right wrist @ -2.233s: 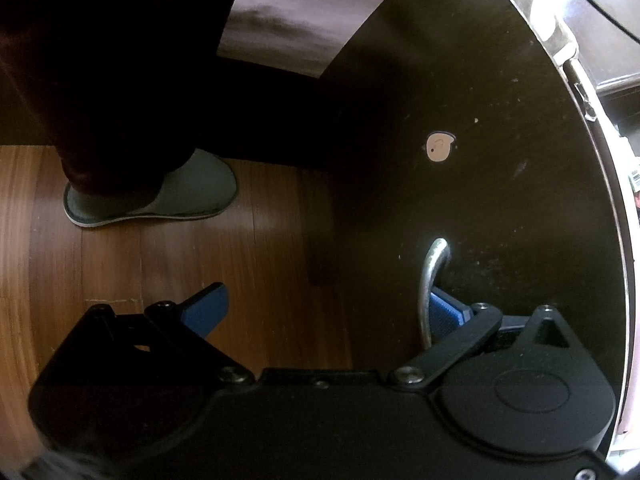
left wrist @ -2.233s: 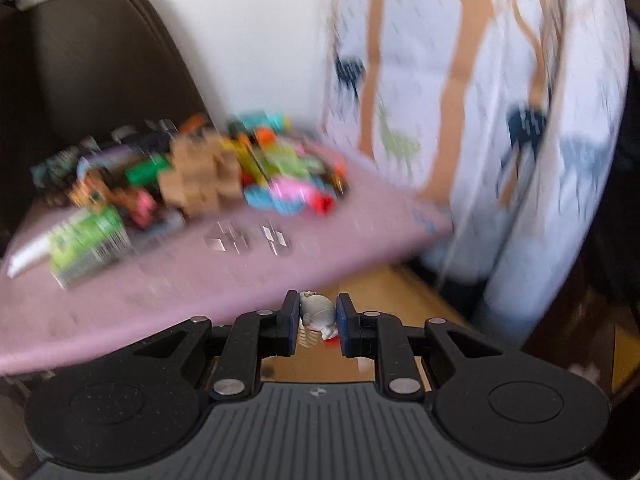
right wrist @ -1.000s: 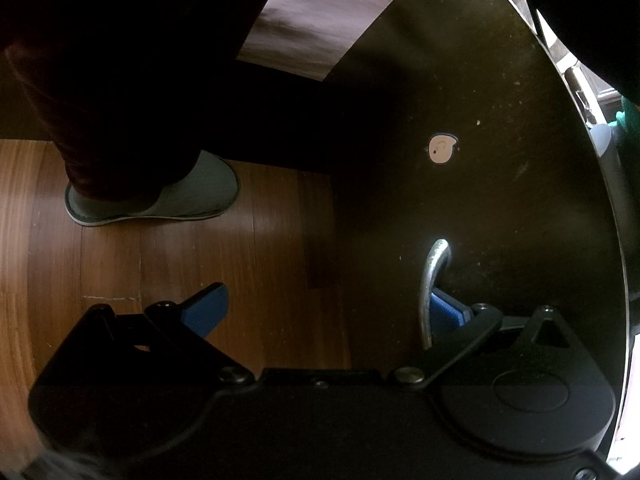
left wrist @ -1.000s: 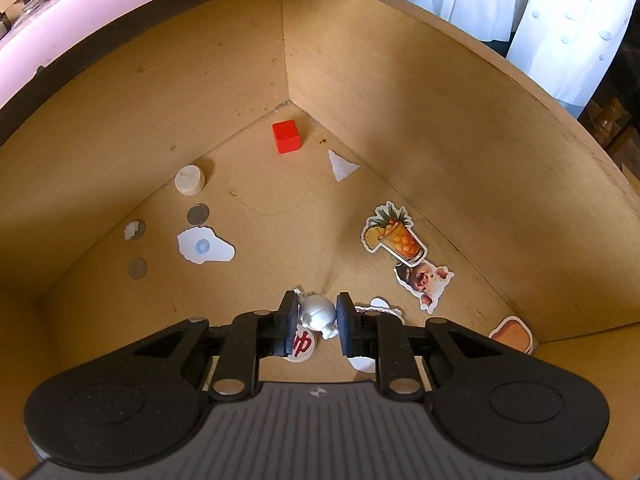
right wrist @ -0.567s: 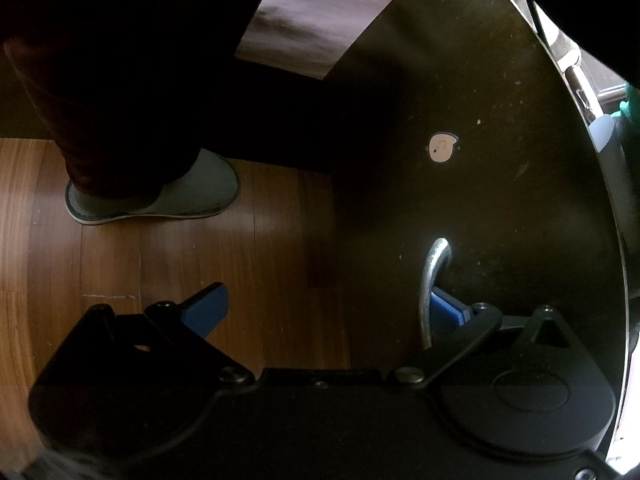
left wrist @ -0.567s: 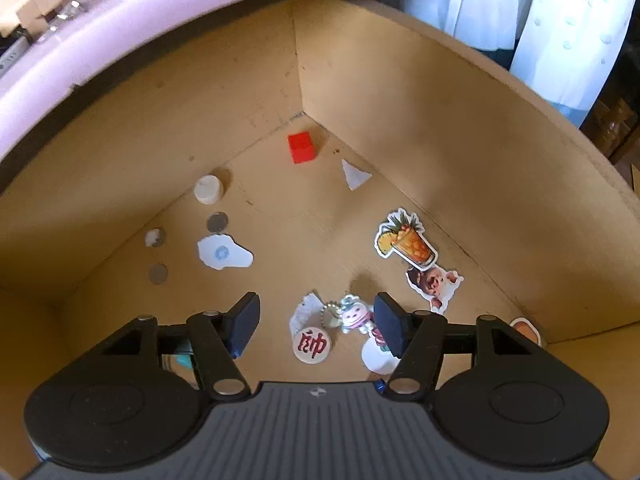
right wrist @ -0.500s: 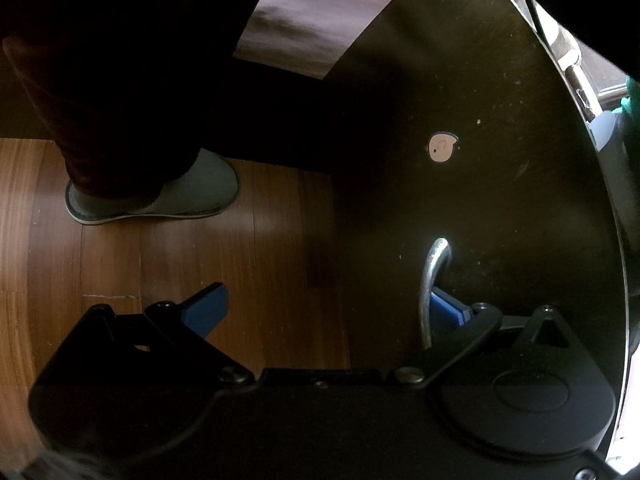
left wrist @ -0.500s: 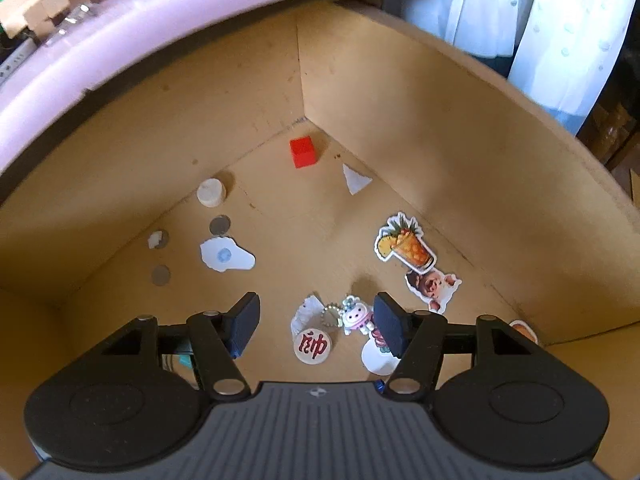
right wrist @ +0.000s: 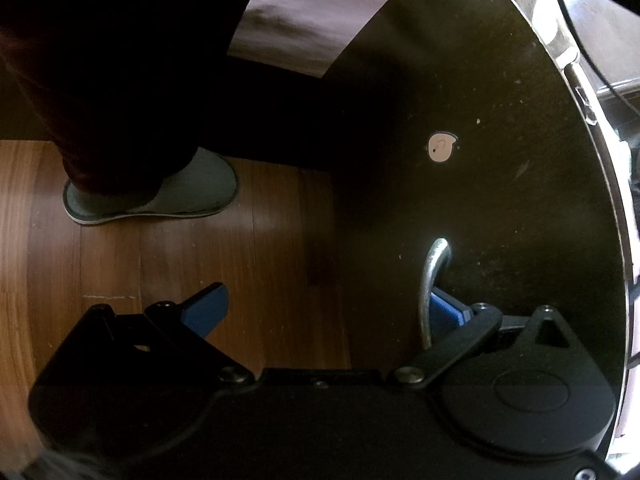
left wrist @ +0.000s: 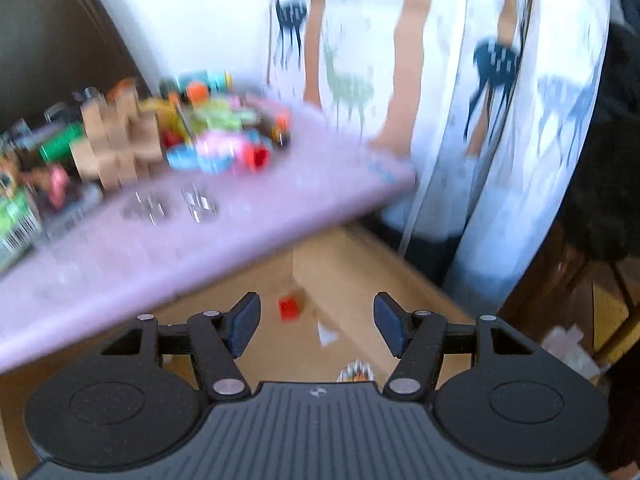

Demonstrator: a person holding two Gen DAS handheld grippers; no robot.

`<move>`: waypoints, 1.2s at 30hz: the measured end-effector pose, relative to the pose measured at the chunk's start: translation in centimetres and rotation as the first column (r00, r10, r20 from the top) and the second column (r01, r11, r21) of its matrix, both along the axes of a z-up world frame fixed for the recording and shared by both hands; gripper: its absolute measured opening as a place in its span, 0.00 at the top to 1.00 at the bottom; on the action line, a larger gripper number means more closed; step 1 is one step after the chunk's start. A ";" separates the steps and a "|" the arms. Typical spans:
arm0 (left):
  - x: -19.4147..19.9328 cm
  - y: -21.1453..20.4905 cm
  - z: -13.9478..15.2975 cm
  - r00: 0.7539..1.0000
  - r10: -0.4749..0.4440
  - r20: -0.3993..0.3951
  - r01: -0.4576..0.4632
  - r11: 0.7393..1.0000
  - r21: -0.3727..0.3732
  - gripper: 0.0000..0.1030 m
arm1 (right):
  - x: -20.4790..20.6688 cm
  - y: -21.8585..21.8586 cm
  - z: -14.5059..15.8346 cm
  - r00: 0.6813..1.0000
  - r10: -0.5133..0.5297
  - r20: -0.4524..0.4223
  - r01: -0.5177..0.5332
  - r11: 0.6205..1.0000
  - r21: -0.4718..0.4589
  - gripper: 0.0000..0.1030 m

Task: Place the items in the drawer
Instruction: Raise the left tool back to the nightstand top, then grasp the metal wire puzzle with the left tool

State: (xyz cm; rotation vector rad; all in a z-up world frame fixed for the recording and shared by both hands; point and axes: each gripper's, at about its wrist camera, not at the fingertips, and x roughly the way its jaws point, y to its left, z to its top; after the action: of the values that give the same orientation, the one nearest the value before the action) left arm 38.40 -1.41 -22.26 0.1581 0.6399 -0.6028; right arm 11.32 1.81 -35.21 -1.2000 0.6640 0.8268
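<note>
My left gripper (left wrist: 316, 326) is open and empty, raised above the open wooden drawer (left wrist: 352, 272). A red cube (left wrist: 289, 308) and a white paper scrap (left wrist: 327, 335) lie on the drawer floor between my fingers. A blurred pile of small colourful toys (left wrist: 160, 136) sits on the pink tabletop (left wrist: 200, 232) above the drawer. My right gripper (right wrist: 324, 312) is open, its right finger (right wrist: 446, 314) hooked behind the metal drawer handle (right wrist: 432, 280) on the dark drawer front (right wrist: 500, 200).
A white curtain with deer print (left wrist: 460, 100) hangs behind the table. Two metal clips (left wrist: 172, 204) lie on the pink top. A slippered foot (right wrist: 160, 192) stands on the wooden floor (right wrist: 120, 272) left of the drawer front.
My left gripper opened and dropped the small white figure keychain into the drawer, then lifted up and out towards the tabletop. The right gripper has stayed at the handle.
</note>
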 end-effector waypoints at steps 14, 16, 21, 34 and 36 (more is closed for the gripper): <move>3.3 4.4 2.0 0.939 0.320 0.126 -0.310 0.946 -0.095 0.66 | 0.0 -0.1 0.0 1.000 -0.003 0.002 0.003 1.000 0.008 0.00; 3.9 4.8 1.7 0.930 0.349 0.120 -0.338 0.936 -0.099 0.67 | 0.0 -0.2 0.0 1.000 -0.001 -0.001 0.001 1.000 0.010 0.00; 5.4 4.9 1.0 0.920 0.380 0.099 -0.368 0.922 -0.117 0.67 | 0.0 0.0 0.0 1.000 -0.016 -0.002 0.016 1.000 0.014 0.00; 7.2 4.3 0.1 0.907 0.410 0.093 -0.398 0.909 -0.121 0.67 | 0.0 -0.2 0.1 1.000 0.002 -0.002 -0.002 1.000 0.020 0.00; 7.3 4.2 0.0 0.908 0.408 0.095 -0.397 0.910 -0.115 0.67 | 0.1 -0.3 0.1 1.000 0.004 -0.002 -0.004 1.000 0.022 0.00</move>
State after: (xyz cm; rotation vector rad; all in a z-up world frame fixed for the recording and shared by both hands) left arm 45.69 2.80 -22.25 -0.0291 0.5087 -0.2193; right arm 11.37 1.55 -35.11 -1.1813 0.6526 0.8368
